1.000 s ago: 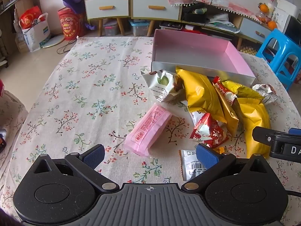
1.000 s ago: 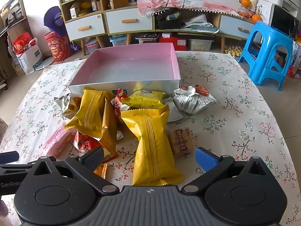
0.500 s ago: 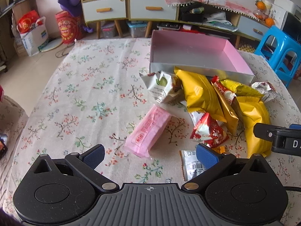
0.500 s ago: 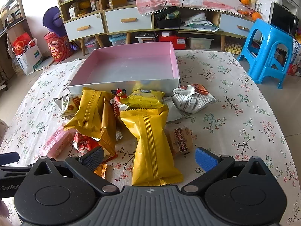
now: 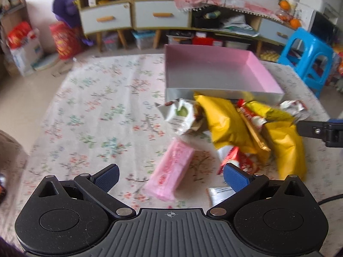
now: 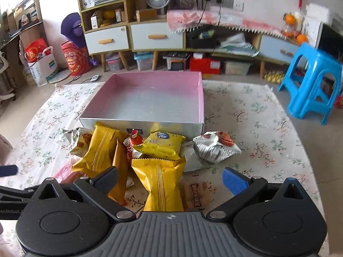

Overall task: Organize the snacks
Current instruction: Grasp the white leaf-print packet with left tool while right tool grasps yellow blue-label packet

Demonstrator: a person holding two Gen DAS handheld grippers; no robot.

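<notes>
The left claw (image 5: 170, 176) is held wide open and empty over the pink bar (image 5: 171, 172), likely lined up to take it. Snacks are heaped on the table (image 6: 257, 115) against the bare pink box (image 6: 200, 98), ready for loading. The right claw (image 6: 170, 177), spread and empty, straddles the yellow pack (image 6: 160, 180); wrapper print cannot be read.

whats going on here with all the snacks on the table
A person is holding a gripper in each hand over a table with a flowered cloth, about to sort snacks. Both are open and hold nothing. The left gripper is lined up over a pink packet; the right gripper sits over a long yellow packet. The pink box behind the pile has nothing in it, so no snack has been put away yet.
</notes>
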